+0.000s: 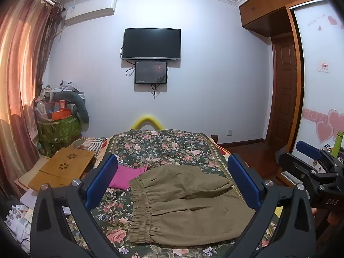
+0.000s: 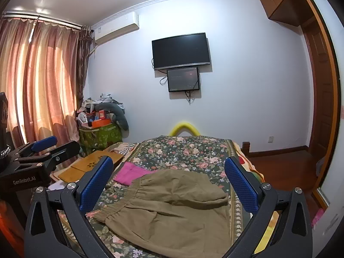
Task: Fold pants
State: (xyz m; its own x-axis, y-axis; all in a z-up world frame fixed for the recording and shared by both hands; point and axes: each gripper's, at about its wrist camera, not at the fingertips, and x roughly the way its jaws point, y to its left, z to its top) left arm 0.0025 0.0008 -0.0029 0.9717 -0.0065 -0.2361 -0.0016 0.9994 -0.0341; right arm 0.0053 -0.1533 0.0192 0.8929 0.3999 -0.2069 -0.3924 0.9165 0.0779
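Olive-brown pants (image 1: 189, 204) lie folded on the floral bedspread (image 1: 163, 148), elastic waistband to the left; they also show in the right wrist view (image 2: 172, 210). My left gripper (image 1: 172, 180) is open and empty, held above the pants with its blue pads wide apart. My right gripper (image 2: 167, 182) is also open and empty above the pants; it shows at the right edge of the left wrist view (image 1: 309, 161). The left gripper shows at the left edge of the right wrist view (image 2: 47, 148).
A folded magenta garment (image 1: 126, 176) lies just beyond the pants' waistband. A wooden lap tray (image 1: 64, 167) sits on the bed's left side. A pile of bags and boxes (image 1: 58, 116) stands by the curtain. Wooden floor and a wardrobe (image 1: 318, 86) are to the right.
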